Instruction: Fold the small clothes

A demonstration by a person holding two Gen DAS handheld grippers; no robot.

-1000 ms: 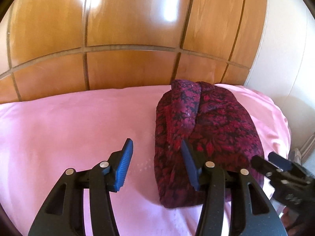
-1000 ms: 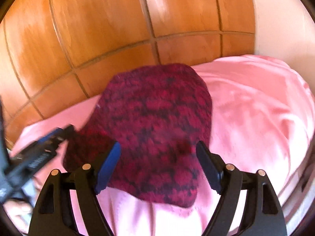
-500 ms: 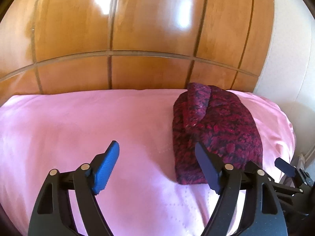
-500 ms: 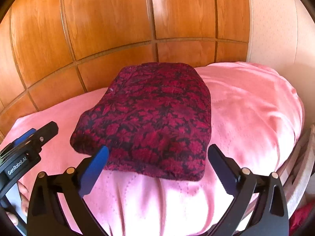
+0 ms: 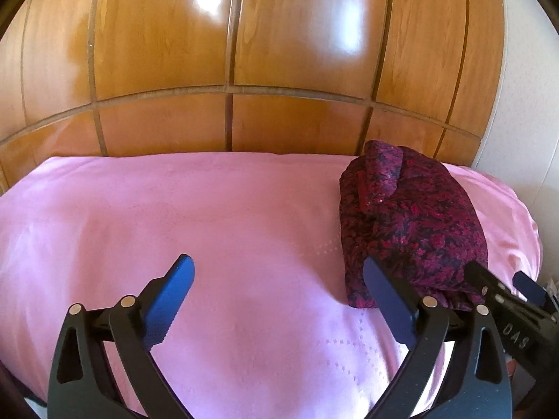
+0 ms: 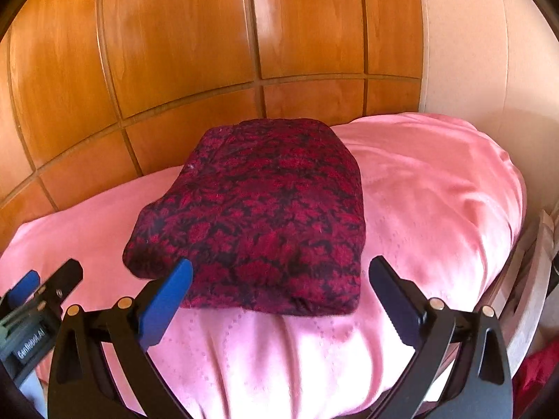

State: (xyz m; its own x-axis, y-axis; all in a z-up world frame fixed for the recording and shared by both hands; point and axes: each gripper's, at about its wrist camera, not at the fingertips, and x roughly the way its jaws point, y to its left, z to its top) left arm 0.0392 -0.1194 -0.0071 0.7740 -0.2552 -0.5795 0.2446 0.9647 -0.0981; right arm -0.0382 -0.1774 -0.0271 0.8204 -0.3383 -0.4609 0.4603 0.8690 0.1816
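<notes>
While the folded dark-red patterned garment [image 6: 258, 216] lies as a compact bundle on the pink bedcover [image 5: 209, 230], toward the bed's right side and close to the wooden panelled wall [image 5: 244, 52], both grippers hover short of it with nothing between their pads. The left gripper [image 5: 279, 293] has just been opening and its jaws stand released and wide, over bare cover to the left of the bundle; its right finger overlaps the garment's near corner in its own view, so contact there cannot be told. The right gripper [image 6: 279, 293] is spread wide too, empty, facing the bundle's near edge. A pale wall [image 6: 471, 52] rises at the right of the bed. At the lower right edge of the right wrist view, something red [image 6: 534, 373] is cut off and unclear.
</notes>
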